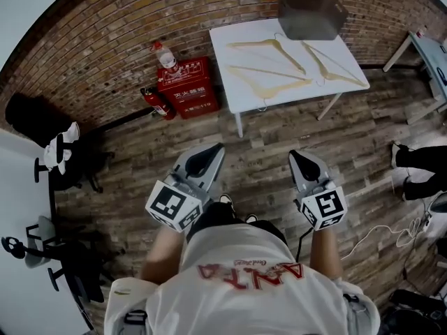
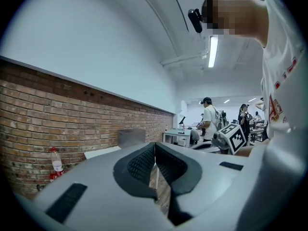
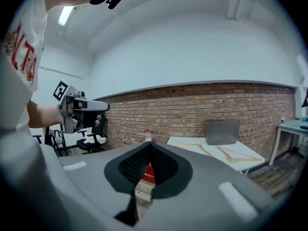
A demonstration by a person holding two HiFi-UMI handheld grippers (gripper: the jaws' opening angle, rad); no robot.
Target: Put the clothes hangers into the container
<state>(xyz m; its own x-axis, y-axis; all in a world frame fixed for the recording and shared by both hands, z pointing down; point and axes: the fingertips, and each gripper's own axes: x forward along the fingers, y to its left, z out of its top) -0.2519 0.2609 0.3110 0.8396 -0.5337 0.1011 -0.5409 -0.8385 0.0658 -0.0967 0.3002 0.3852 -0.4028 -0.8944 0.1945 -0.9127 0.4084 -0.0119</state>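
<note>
Three pale wooden hangers (image 1: pixel 269 47) (image 1: pixel 271 79) (image 1: pixel 336 65) lie on a white table (image 1: pixel 237 96) ahead of me. At the table's far end stands a grey container (image 1: pixel 311 12). Both grippers hang over the wooden floor, well short of the table. My left gripper (image 1: pixel 211 152) is shut with nothing in it, its pads meeting at the tip (image 2: pixel 155 146). My right gripper (image 1: pixel 296 156) is shut and empty too (image 3: pixel 149 146). The right gripper view shows the table (image 3: pixel 252 157), the hangers (image 3: pixel 236 153) and the container (image 3: pixel 222 131) at the right.
A red fire-equipment box (image 1: pixel 188 86) with a bottle (image 1: pixel 166 56) on it stands left of the table against the brick wall, an extinguisher (image 1: pixel 157 102) beside it. Office chairs (image 1: pixel 59 159) stand at the left. Another table (image 1: pixel 429 58), a person's legs (image 1: pixel 419 162) and cables (image 1: pixel 380 236) are at the right.
</note>
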